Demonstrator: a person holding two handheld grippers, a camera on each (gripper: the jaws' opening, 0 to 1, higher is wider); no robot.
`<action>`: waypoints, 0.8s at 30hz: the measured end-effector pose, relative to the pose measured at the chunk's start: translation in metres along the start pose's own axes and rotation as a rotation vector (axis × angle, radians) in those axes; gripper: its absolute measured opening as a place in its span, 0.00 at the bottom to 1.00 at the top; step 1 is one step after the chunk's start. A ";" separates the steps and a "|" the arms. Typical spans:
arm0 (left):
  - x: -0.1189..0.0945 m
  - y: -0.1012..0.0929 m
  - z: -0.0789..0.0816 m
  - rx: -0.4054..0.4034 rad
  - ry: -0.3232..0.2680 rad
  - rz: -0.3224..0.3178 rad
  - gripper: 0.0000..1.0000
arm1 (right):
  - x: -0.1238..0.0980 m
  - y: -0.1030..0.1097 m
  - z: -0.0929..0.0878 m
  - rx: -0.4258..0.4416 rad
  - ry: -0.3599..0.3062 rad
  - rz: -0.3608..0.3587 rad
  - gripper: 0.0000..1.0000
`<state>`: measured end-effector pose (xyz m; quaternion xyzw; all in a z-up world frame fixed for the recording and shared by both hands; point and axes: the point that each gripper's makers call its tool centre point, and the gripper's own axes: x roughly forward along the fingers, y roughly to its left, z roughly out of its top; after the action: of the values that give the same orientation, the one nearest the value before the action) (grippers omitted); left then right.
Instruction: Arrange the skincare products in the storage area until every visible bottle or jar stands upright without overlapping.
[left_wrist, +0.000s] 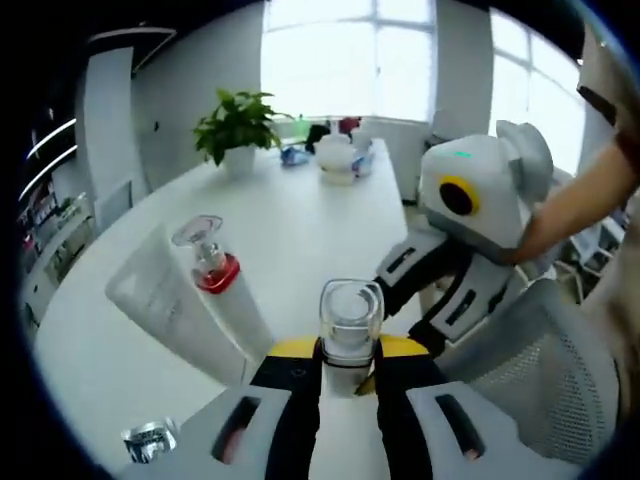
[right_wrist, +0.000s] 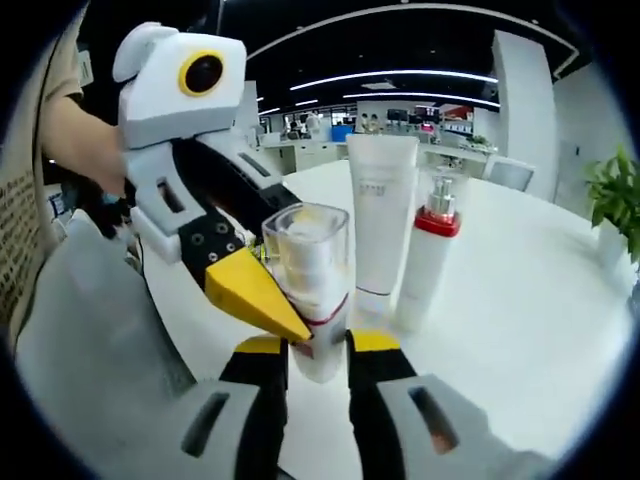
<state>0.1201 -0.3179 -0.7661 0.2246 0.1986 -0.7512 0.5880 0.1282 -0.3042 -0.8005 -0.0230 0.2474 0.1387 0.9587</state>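
Between the yellow-tipped jaws of the left gripper (left_wrist: 350, 372) stands a small bottle with a clear cap (left_wrist: 351, 322), upright at the near edge of the white surface (left_wrist: 300, 215). In the right gripper view the same bottle (right_wrist: 308, 290) sits between the right gripper (right_wrist: 318, 345) jaws as well, and the left gripper (right_wrist: 262, 300) reaches in from the left with a yellow tip against the bottle's side. Both grippers appear closed on the bottle from opposite sides.

The surface is large, round-edged and white. A grey mesh chair back (left_wrist: 545, 375) shows below the right gripper (left_wrist: 440, 330) in the left gripper view. Behind the held bottle a tall white tube (right_wrist: 381, 215) stands upright on its cap, and just beside it stands a white pump bottle with a red collar (right_wrist: 427, 255), close to the tube, though contact is unclear. At the far end of the surface sits a potted plant (left_wrist: 238, 130) and a small cluster of items (left_wrist: 340, 155) too distant to identify. A small shiny object (left_wrist: 150, 440) lies near the left gripper's body.
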 end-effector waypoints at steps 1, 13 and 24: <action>0.002 0.000 -0.001 0.002 0.002 -0.005 0.16 | 0.001 -0.001 -0.002 -0.002 0.007 -0.010 0.22; 0.018 0.010 -0.011 0.039 0.025 -0.038 0.16 | 0.010 -0.017 -0.016 -0.020 0.057 -0.124 0.21; 0.030 0.017 -0.015 0.058 0.028 -0.071 0.16 | 0.019 -0.028 -0.027 -0.005 0.085 -0.137 0.22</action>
<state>0.1319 -0.3368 -0.7961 0.2450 0.1928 -0.7738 0.5514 0.1390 -0.3289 -0.8340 -0.0480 0.2853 0.0722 0.9545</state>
